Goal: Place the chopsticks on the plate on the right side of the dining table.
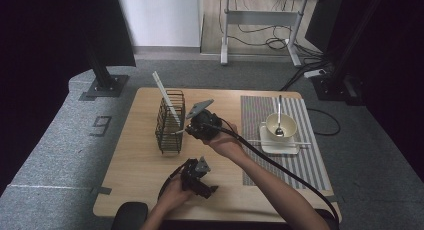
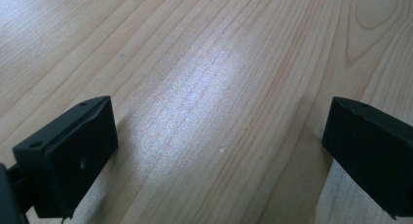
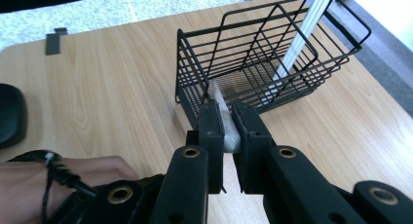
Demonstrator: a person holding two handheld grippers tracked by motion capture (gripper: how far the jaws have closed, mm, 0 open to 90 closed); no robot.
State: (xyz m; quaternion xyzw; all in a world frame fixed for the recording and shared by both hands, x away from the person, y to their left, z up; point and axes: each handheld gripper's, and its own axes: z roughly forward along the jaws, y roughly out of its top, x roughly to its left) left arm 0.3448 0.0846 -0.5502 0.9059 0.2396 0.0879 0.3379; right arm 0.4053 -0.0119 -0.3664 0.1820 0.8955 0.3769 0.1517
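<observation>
- The high view looks forward and down from above the person's side, taking in the whole worktop (image 1: 140,170) from well back.
- The left gripper view sits very near the worktop (image 2: 204,87), looking down along its claw (image 2: 219,151) at bare wood.
- The right gripper view looks along its claw (image 3: 228,131) towards the wire basket (image 3: 253,53), which the high view shares (image 1: 170,122).

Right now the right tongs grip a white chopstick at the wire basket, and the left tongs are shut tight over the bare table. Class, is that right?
Not quite. The left tongs stand wide open over the table, as the left gripper view shows. The right tongs do grip a white chopstick at the wire basket.
</observation>
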